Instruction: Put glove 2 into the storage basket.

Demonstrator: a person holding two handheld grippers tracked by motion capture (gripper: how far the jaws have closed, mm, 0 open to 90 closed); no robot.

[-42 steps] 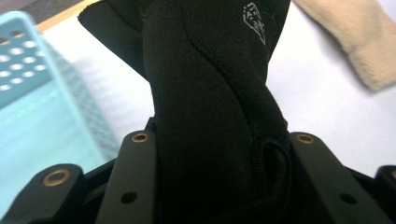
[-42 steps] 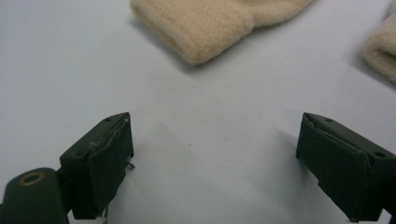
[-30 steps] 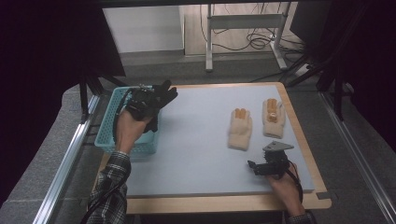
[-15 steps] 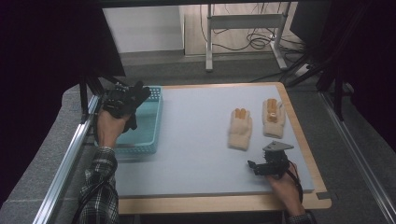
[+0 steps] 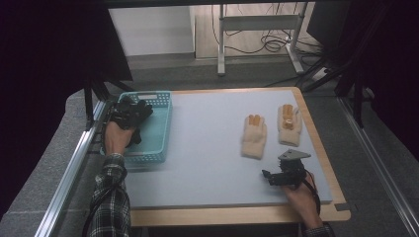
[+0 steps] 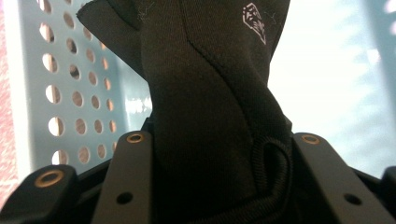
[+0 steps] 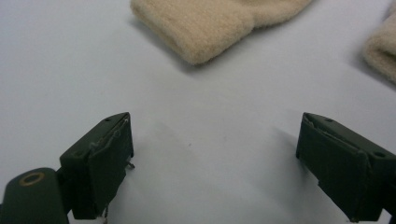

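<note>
Left gripper (image 5: 129, 114) sits over the teal basket (image 5: 157, 129) at the surface's left edge, jaws clamped on a black glove (image 6: 205, 93). In the left gripper view the glove bunches between both jaws and hangs in front of the basket's perforated wall. Right gripper (image 5: 276, 176) rests near the front right corner of the surface (image 5: 207, 148), jaws wide with nothing between them. Two beige gloves (image 5: 254, 136) lie flat side by side, apart from each other, toward the right edge, one just ahead of the right gripper. In the right gripper view its cuff (image 7: 205, 32) lies just past the open jaws, not touching.
</note>
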